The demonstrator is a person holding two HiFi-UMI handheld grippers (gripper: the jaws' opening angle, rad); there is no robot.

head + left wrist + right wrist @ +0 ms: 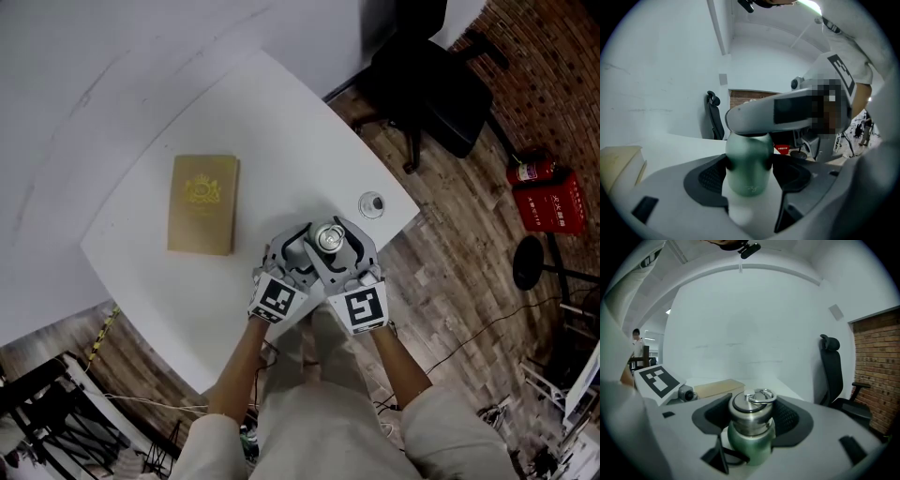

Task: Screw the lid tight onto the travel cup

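l-grip (pixel 748 174) on cup (pixel 749 152), r-grip (pixel 752 420) on lid (pixel 750 409)

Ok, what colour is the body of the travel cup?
The cup body is matte green, under a silver metal lid. The left gripper view shows it best.

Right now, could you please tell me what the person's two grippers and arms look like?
The left gripper and right gripper are matching smooth, light-grey shells with broad curved jaws lined with black mesh-textured pads. Each bears a white cube printed with a black square marker: left cube, right cube. The person wears pale beige sleeves that leave the forearms bare.
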